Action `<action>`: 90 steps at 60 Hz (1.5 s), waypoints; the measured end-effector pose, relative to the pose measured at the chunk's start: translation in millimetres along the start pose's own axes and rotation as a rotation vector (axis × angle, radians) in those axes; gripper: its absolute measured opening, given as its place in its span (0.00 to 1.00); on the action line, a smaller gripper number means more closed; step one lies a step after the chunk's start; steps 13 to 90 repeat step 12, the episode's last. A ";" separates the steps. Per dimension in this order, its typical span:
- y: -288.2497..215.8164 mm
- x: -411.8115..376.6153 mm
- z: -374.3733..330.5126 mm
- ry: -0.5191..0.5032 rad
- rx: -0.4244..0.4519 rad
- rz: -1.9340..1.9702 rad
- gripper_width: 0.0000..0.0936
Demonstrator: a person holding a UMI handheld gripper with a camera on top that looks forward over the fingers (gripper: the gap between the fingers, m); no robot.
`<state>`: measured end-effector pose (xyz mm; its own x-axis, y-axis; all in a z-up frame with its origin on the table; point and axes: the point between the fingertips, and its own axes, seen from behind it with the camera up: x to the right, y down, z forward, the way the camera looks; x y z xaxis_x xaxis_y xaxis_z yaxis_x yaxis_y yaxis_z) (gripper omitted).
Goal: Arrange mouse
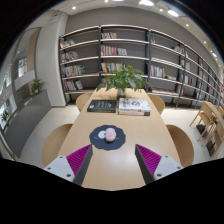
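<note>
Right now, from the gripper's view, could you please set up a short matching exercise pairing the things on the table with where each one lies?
Things:
1. mouse
2. mouse pad
3. potted plant
4. books

Places:
a. at the table's far end, behind the books
b. on the dark pad, ahead of the open gripper
c. flat on the wooden table, under the mouse
d. side by side between plant and pad

Pairs: 1-b, 2-c, 3-a, 4-d
</note>
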<state>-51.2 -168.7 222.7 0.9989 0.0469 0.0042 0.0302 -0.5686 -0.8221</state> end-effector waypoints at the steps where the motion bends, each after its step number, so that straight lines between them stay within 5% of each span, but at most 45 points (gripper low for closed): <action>1: 2.9 -0.6 -0.2 0.001 0.001 0.000 0.92; 90: 8.1 -2.3 -15.4 -0.002 0.014 -0.008 0.92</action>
